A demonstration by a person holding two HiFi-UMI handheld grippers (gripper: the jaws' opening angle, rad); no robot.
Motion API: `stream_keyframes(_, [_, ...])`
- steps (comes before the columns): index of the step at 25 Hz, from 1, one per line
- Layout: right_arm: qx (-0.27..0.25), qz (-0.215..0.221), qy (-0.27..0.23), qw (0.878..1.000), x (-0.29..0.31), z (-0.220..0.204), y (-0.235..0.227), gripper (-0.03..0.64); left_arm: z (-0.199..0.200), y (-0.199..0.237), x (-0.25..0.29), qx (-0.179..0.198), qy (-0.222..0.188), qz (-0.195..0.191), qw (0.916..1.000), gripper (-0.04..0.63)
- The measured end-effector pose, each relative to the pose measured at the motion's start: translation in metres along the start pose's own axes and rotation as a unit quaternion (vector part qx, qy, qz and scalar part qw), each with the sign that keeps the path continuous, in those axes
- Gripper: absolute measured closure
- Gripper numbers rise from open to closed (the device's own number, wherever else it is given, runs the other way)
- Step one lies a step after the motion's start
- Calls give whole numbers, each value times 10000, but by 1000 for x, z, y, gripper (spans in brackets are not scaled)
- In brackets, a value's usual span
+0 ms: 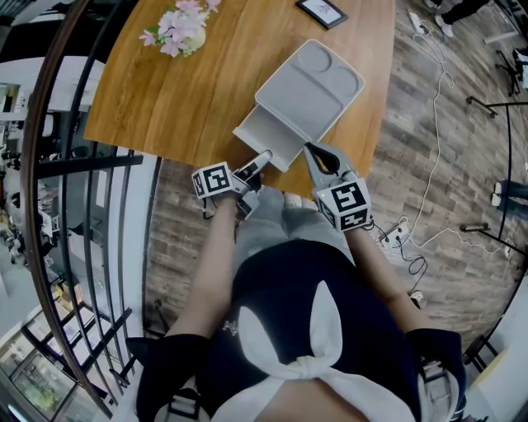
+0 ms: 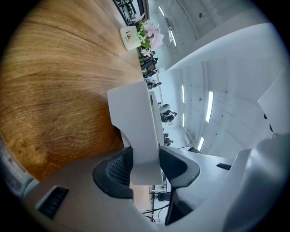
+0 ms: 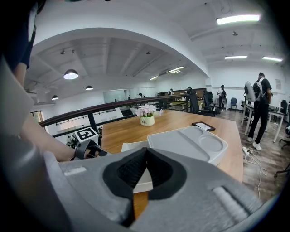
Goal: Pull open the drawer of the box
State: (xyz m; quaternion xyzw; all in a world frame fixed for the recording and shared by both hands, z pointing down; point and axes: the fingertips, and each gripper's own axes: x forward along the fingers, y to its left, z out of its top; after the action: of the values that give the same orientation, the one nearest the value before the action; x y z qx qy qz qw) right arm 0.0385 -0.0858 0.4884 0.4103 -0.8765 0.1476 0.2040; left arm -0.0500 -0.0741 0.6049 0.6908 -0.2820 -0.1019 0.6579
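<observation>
A grey box (image 1: 312,82) with a moulded tray-like top lies on the wooden table (image 1: 165,99), near its front edge. Its drawer (image 1: 266,133) stands pulled out toward me. My left gripper (image 1: 261,158) holds the drawer's front wall (image 2: 135,118). In the left gripper view both dark pads (image 2: 117,171) press on that wall, one on each side of my left gripper (image 2: 145,165). My right gripper (image 1: 310,152) hovers at the drawer's right corner. It is shut, its tips meeting with nothing between them, as my right gripper (image 3: 146,159) shows against the box (image 3: 188,142).
A white pot of pink flowers (image 1: 181,29) stands at the table's far left, a black-framed card (image 1: 322,10) at the far edge. A dark metal railing (image 1: 82,189) runs along the left. Cables (image 1: 429,189) lie on the floor at right. A person (image 3: 260,106) stands in the distance.
</observation>
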Motion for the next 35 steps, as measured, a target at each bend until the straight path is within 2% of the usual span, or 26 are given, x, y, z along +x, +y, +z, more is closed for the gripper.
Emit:
stream_keyframes(21, [-145,167,4,9998,-3,-5,29,618,-12,5,-34,-140,-100,-22,9998,402])
stream_keyframes(35, [-275,285,11,9992,-2,-5,41,618,-21,12,-53,7,-160,71,9998,400])
